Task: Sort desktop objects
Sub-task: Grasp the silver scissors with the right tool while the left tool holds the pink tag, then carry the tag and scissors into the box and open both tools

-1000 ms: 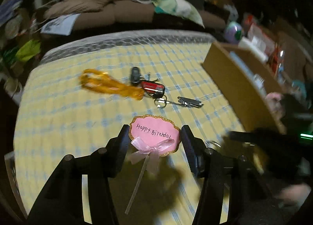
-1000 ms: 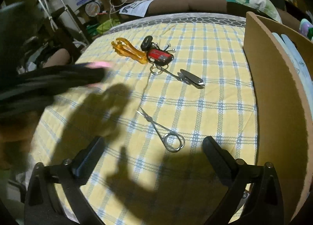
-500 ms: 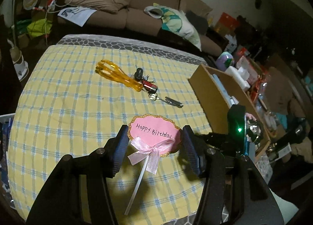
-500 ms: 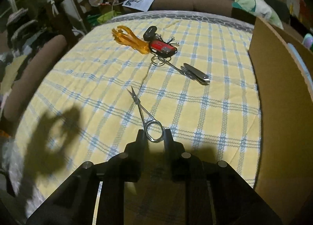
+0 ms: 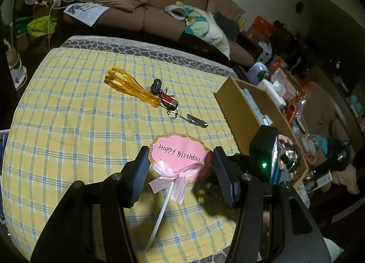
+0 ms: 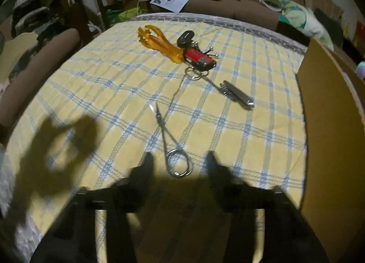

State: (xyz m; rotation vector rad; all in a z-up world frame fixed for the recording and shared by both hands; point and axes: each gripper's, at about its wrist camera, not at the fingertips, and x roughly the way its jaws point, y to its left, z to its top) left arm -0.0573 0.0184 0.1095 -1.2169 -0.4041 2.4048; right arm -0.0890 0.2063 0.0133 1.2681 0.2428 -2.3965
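**Card pinched in the left, scissors loose under the right**

Your left gripper point(image 5: 180, 156) has its jaws closed on the two side edges of the pink "Happy Birthday" card point(image 5: 179, 148). That carries the card clear of the tabletop point(image 5: 68, 126), with its bow and white stick trailing free below. An edge grip suits stiff paper, though it will likely buckle if you squeeze harder.

Your right gripper point(image 6: 180, 160) is blurred. Its jaws stand a little apart and have just been opening, with the wire loop of the small steel scissors point(image 6: 165, 135) lying between the tips, flat on the cloth. Neither pad seems to press on it.

Further back, the orange scissors point(image 6: 159, 43) touch the key bunch point(image 6: 198, 57), and its ring chains on to a pocket knife point(image 6: 237, 96), so lifting one will probably drag the others. The cardboard box point(image 6: 330, 126) stands close on your right, and its tall wall is what the card must clear.
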